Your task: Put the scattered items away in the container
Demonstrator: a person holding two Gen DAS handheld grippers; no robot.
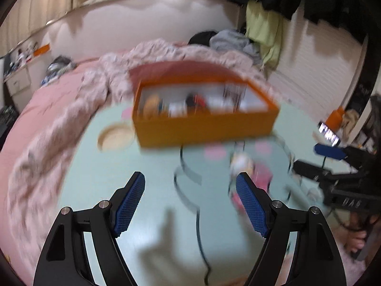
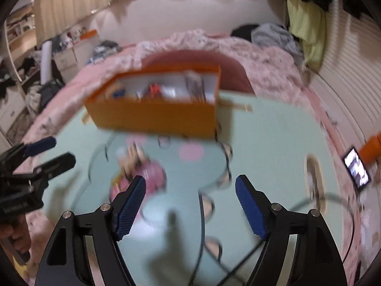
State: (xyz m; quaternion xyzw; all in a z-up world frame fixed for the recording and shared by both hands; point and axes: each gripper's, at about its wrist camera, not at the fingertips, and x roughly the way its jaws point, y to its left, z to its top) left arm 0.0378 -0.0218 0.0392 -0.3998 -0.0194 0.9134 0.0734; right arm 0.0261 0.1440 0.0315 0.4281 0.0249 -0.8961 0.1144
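The orange box stands at the far side of the pale green tabletop, with a pink bed and its rumpled blanket behind it. It already holds a jumble of small things, among them something tan, something red and black and some white pieces; blur makes them hard to name. So part of the tidying looks done.

Several things still lie loose on the tabletop in front of the box. A pink and white item sits just ahead of the left claw's right finger, a dark cable snakes across the middle, and a shallow round tan dish rests beside the box's left end. The right wrist view also shows a round ring-like object toward the right edge, and a phone with a lit screen lying beyond it on the pink fringe. Judging from this, a fair share of the task remains.

The left claw is spread wide with nothing between its blue pads, angled down at the tabletop short of the box. The right claw is likewise wide apart and empty, tilted down over the cable and close to the pink item. Each claw shows at the edge of the other's view, held by the person side by side.
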